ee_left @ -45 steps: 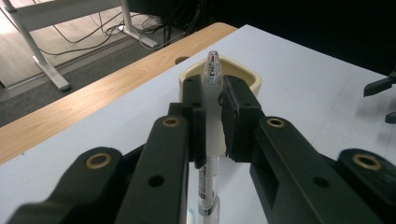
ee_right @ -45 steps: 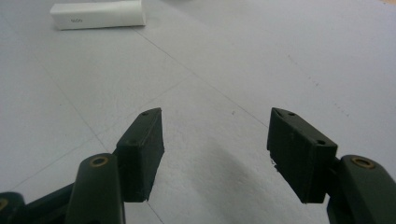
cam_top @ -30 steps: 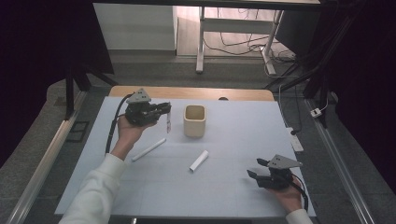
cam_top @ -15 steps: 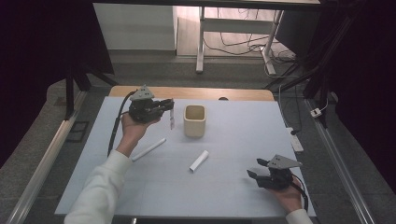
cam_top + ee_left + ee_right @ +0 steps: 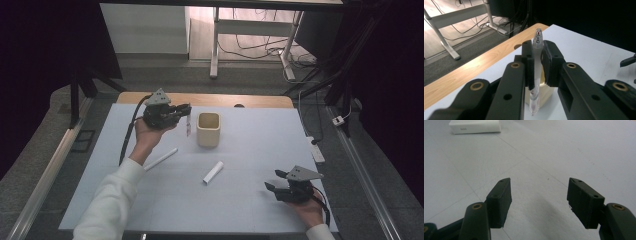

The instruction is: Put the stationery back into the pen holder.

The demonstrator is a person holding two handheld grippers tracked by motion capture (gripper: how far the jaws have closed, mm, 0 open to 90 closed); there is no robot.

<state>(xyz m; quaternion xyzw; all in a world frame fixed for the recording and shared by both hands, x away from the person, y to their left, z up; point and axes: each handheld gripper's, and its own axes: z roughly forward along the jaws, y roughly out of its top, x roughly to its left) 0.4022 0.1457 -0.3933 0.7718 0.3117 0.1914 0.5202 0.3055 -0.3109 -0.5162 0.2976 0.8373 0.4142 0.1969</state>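
Observation:
My left gripper (image 5: pixel 187 112) hovers over the back left of the table, shut on a clear slim pen (image 5: pixel 188 127) that hangs upright just left of the cream cup (image 5: pixel 208 129). In the left gripper view the pen (image 5: pixel 536 57) stands clamped between the two pads, tip up, with the cup (image 5: pixel 549 91) below and behind it. Held low at the front right, my right gripper (image 5: pixel 274 180) is open. Its jaws (image 5: pixel 539 195) stand wide apart over bare mat with nothing between them.
A long white pen (image 5: pixel 161 159) lies left of centre, and a short white stick (image 5: pixel 213 172) lies mid-table, seen as a white piece (image 5: pixel 475 126) ahead of the right gripper. The pale mat (image 5: pixel 250 210) covers a wooden table (image 5: pixel 260 101).
The left gripper has shifted slightly to the right with the pen, closer to the cup. The right gripper has stayed put.

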